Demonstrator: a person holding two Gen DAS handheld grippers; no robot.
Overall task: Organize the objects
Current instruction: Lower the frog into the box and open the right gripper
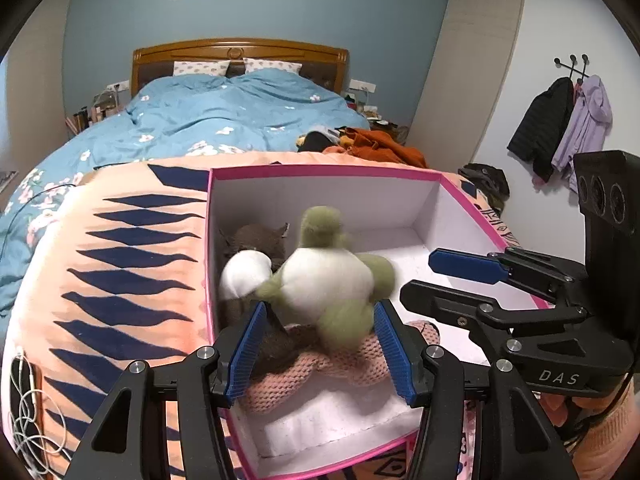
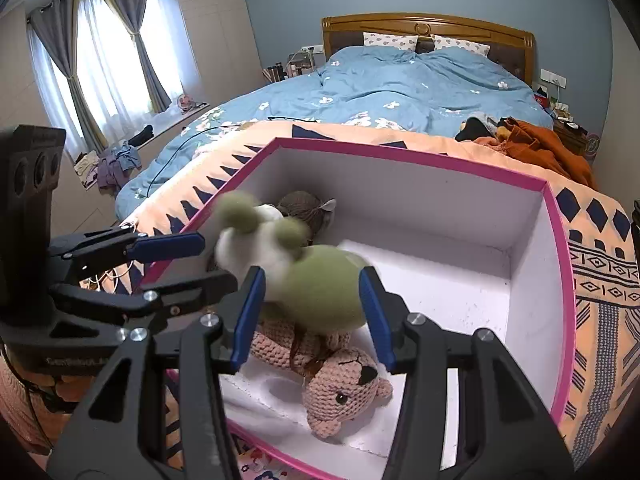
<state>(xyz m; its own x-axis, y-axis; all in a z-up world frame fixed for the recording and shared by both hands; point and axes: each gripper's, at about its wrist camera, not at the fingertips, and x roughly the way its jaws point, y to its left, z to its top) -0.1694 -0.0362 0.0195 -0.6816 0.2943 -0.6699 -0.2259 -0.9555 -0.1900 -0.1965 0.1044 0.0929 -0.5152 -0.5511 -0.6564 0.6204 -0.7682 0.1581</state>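
Green-and-white plush toy [image 1: 332,280], blurred, sits in pink-rimmed white cardboard box [image 1: 320,172] on pink crocheted bear [image 2: 340,396], brown plush [image 1: 260,240] behind. Left gripper [image 1: 320,352] & right gripper [image 2: 312,316] both part-spread around it; pad contact can't tell.

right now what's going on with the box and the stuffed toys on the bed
A person with a gripper in each hand is putting soft toys into a pink-edged box on the bed. The left gripper and right gripper both grip a green and white plush, which is blurred and sits just above the toys already inside. Under it lies a pink knitted bear, and a brown plush sits in the box's far corner. The right half of the box is bare.
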